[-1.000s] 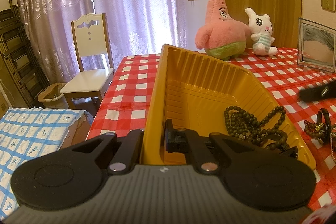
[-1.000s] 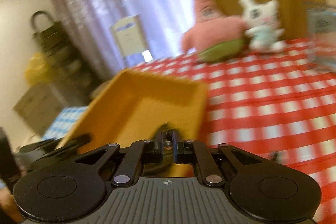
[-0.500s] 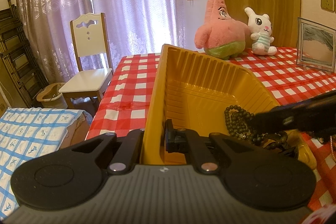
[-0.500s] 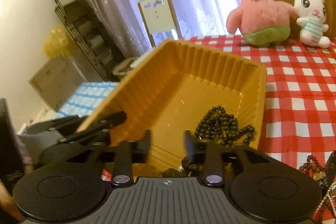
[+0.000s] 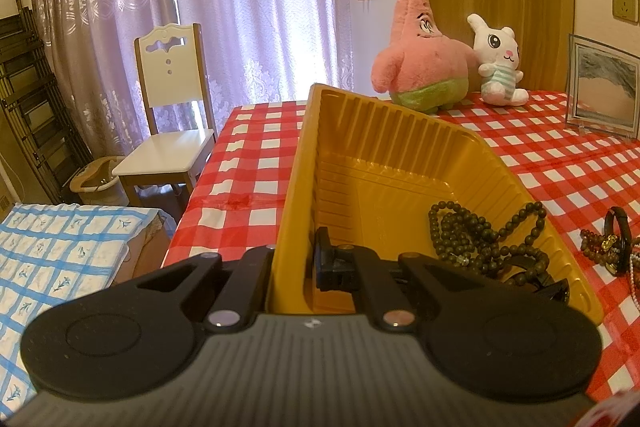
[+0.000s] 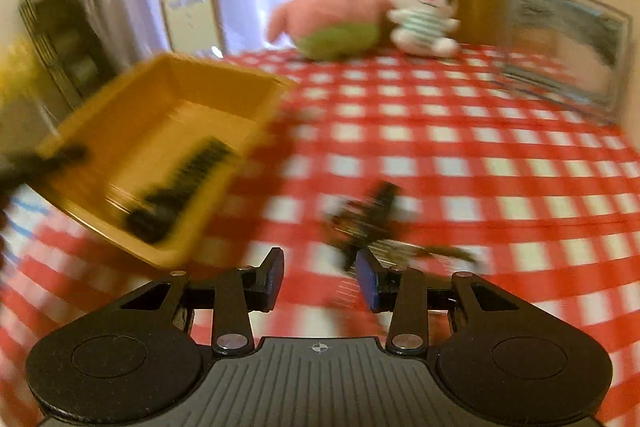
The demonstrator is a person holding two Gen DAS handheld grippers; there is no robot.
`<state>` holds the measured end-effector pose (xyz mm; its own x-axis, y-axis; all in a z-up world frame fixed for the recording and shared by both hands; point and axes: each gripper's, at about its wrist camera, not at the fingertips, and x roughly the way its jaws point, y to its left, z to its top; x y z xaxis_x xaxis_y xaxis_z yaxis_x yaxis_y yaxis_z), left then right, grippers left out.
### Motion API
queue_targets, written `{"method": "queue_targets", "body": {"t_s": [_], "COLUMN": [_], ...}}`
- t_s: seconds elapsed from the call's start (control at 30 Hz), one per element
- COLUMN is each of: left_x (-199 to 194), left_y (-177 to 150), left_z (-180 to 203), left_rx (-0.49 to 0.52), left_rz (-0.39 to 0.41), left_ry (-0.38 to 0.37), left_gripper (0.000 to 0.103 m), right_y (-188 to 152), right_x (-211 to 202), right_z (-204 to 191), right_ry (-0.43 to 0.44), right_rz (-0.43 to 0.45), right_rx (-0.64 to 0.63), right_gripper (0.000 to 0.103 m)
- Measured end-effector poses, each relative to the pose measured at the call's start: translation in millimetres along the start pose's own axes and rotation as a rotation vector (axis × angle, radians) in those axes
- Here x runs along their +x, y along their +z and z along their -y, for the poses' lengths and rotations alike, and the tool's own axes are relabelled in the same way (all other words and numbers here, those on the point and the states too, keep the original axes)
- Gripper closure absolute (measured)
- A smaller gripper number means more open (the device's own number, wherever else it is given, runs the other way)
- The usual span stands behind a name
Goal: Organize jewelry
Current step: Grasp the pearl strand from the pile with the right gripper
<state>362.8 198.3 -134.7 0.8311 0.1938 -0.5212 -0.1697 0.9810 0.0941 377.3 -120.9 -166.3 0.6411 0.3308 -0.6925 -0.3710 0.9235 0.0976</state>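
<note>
We see the loose jewelry pile (image 6: pixel 372 223) on the checked tablecloth (image 6: pixel 480 155), just ahead of our right gripper (image 6: pixel 320 279) and slightly to its right, a blurred dark tangle with no clear long axis. That gripper is nearer, its jaws partly apart and empty. Our left gripper (image 5: pixel 294 269) pinches the yellow tray (image 5: pixel 400 163), where dark beads (image 5: pixel 476 239) lie.

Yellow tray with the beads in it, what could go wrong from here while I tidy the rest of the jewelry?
1. The left gripper pinches only the yellow tray wall, with the tray tilted near the table edge; a slip could spill the dark bead necklace.
2. The right gripper is open over the tangled jewelry pile; its fingers may snag several pieces together.
</note>
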Motion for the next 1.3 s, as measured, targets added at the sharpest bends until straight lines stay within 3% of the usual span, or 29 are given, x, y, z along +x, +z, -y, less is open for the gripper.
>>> {"method": "queue_targets", "body": {"t_s": [0.1, 0.3, 0.4, 0.43, 0.47, 0.53, 0.6, 1.0, 1.3], "left_x": [0.1, 0.2, 0.1, 0.0, -0.2, -0.5, -0.6, -1.1, -3.4], "left_y": [0.0, -0.2, -0.2, -0.3, -0.3, -0.4, -0.7, -1.0, -1.5], "left_z": [-0.1, -0.6, -0.5, -0.7, -1.1, -1.6, -2.3, -3.3, -0.6], "left_rx": [0.001, 0.001, 0.0, 0.0, 0.0, 0.001, 0.001, 0.005, 0.015], "left_rz": [0.0, 0.0, 0.0, 0.0, 0.001, 0.001, 0.0, 0.001, 0.003], "left_ry": [0.001, 0.001, 0.002, 0.001, 0.002, 0.003, 0.003, 0.004, 0.007], "left_gripper": [0.099, 0.099, 0.099, 0.099, 0.099, 0.099, 0.099, 0.099, 0.099], "right_y": [-5.4, -9.5, -10.5, -9.6, -7.9, -7.3, -9.4, -34.7, -18.9], "right_x": [1.9, 23.1, 25.7, 25.7, 25.9, 26.3, 24.1, -36.7, -110.7], "right_z": [14.4, 22.9, 26.1, 26.9, 27.1, 29.2, 32.7, 107.9, 139.5], "right_ry": [-0.063, -0.053, -0.015, -0.004, 0.018, 0.023, 0.013, -0.195, -0.265], "right_rz": [-0.003, -0.07, -0.057, -0.063, -0.07, -0.089, -0.106, -0.127, 0.035], "right_rx": [-0.066, -0.214, -0.252, -0.253, -0.253, -0.252, -0.25, 0.004, 0.152], "right_gripper": [0.062, 0.062, 0.062, 0.065, 0.081, 0.097, 0.101, 0.101, 0.101]}}
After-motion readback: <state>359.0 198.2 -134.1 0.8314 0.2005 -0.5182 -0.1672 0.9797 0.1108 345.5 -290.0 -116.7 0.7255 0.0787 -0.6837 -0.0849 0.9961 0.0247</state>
